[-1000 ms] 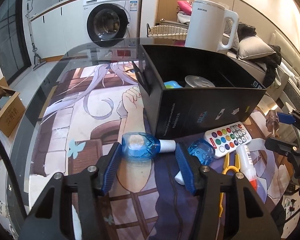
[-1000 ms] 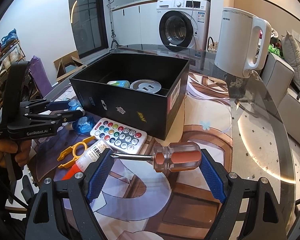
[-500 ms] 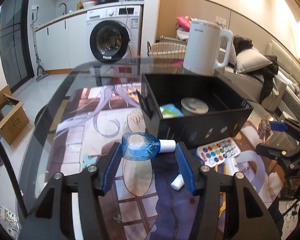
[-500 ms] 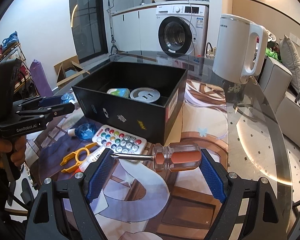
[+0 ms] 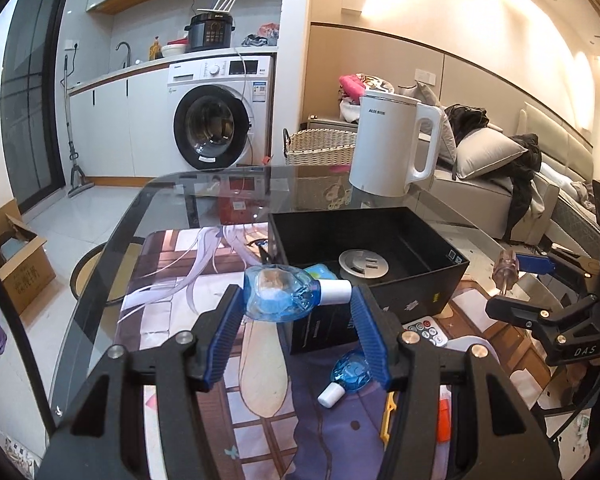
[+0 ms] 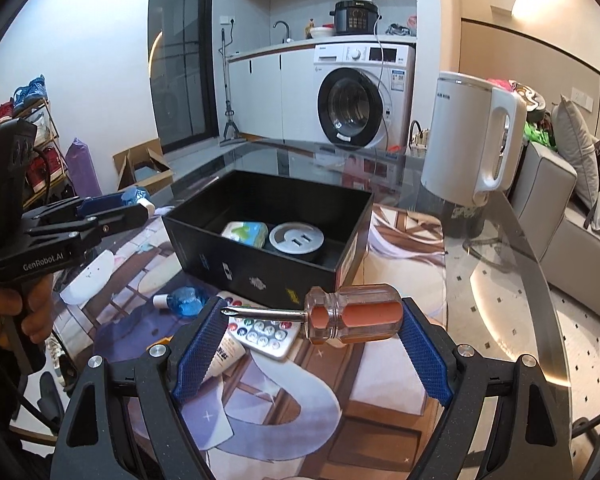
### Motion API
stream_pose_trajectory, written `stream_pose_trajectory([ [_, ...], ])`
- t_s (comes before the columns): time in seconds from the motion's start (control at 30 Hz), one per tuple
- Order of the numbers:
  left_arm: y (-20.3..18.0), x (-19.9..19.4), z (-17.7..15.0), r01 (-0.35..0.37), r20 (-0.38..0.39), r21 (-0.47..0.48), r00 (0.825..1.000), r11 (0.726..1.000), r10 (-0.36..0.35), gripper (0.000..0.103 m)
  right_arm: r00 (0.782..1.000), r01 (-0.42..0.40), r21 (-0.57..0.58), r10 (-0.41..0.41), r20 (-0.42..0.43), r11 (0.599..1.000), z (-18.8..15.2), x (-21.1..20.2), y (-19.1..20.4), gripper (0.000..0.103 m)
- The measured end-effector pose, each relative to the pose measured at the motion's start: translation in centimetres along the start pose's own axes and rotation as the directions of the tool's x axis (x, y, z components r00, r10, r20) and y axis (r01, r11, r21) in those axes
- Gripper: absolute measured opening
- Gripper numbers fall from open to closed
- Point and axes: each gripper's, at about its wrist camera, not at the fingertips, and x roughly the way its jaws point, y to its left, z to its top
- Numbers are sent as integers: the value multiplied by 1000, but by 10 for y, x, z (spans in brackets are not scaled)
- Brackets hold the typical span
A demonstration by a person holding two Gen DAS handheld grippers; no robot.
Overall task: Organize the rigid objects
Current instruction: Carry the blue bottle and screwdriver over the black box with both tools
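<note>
Blue bottle and orange-handled screwdriver held sideways above open black box.

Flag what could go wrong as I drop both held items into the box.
The blue bottle spans the left gripper end to end, cap against one finger, so it may pivot out. The screwdriver is pinched tip-to-butt in the right gripper and could slip. Both converging on the black box might collide.

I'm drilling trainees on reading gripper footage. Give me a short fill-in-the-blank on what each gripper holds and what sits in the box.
1. The left gripper is shut on a blue ____.
2. The right gripper holds a ____ with an orange handle.
3. The round grey disc lies inside the black ____.
4. A white ____ stands on the glass table beyond the box.

Missing words: bottle; screwdriver; box; kettle
</note>
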Motion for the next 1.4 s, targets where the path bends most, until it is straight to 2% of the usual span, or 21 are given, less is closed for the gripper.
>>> stream_pose_trajectory([
  [0.8,-17,13,36,5,88,67,996,998,-11,55,989,-22,-45,29,148,999,46,-3,8,86],
  [1.2,-25,32,40,-8,151,94,989,996,-6,55,970,-69,-29,74,230,997,57,25,0,86],
  [1.4,-26,43,40,-18,158,92,987,996,3,55,971,-82,-16,84,225,996,61,43,-4,86],
])
